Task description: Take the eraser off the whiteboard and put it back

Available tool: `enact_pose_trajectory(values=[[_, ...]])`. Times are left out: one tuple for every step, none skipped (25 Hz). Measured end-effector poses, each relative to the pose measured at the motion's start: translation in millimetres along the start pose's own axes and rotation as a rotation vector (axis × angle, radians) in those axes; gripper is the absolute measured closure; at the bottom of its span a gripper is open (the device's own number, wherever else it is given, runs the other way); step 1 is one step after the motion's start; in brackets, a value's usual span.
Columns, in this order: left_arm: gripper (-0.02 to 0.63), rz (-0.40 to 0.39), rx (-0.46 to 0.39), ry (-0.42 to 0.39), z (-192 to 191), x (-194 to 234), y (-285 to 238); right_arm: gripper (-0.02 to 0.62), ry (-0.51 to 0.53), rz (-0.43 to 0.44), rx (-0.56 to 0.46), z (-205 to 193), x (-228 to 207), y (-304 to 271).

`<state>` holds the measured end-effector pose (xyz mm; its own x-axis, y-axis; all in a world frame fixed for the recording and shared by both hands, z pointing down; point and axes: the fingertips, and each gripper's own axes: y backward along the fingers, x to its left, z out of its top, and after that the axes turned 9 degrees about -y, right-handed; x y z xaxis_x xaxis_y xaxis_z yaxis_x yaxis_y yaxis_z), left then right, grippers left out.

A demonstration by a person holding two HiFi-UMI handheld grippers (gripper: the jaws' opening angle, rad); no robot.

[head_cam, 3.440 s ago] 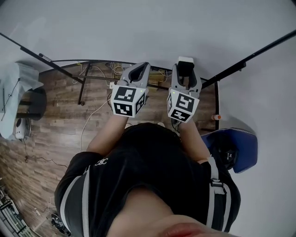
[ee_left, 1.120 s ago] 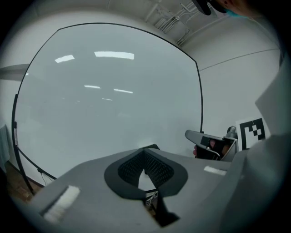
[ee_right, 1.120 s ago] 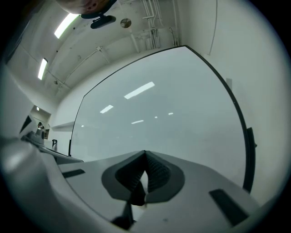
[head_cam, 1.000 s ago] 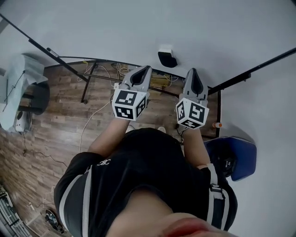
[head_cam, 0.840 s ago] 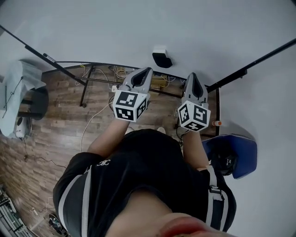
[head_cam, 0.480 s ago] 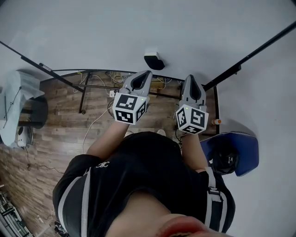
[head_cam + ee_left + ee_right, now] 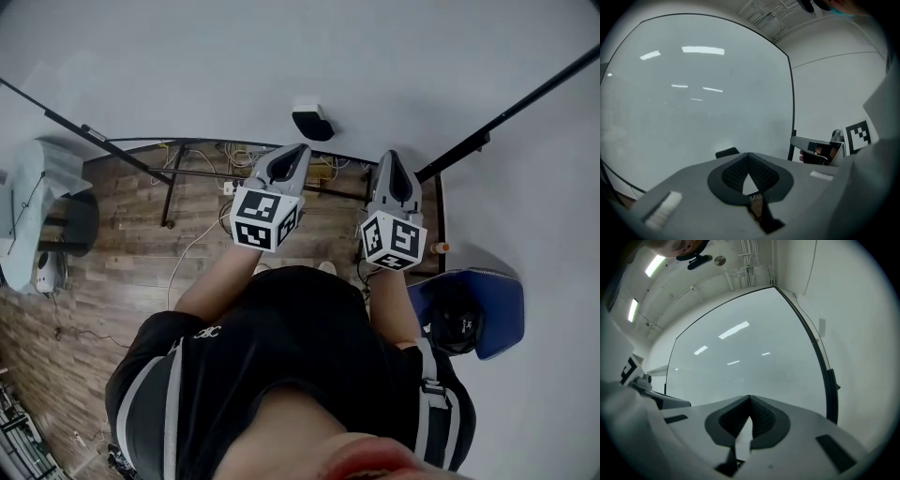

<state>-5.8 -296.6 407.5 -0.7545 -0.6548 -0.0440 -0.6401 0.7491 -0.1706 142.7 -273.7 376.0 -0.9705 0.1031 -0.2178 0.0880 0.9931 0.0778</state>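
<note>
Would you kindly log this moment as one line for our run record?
eraser: on whiteboard | left gripper: shut, empty | right gripper: shut, empty

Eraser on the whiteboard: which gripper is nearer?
Left. In the head view the left gripper sits just below the eraser, slightly to its left; the right gripper is farther off to its right. Neither touches it.
</note>
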Motion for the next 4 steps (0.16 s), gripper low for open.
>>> enact_pose_trajectory(values=[[0.598,0.002,0.000,0.000,-0.3,0.2,0.0,0.592,-0.001,0.004,-0.003,0.4,-0.3,0.2],[0.598,0.005,0.000,0.001,-0.9,0.3,-0.2,0.592,-0.001,0.007,-0.006,0.4,-0.8,0.3],[0.598,0.007,0.001,0.001,-1.6,0.3,-0.7,0.592,-0.002,0.011,-0.008,0.1,-1.4,0.4],[0.598,0.008,0.001,0.001,-2.3,0.2,-1.2,0.592,-0.002,0.014,-0.010,-0.2,-2.0,0.5]])
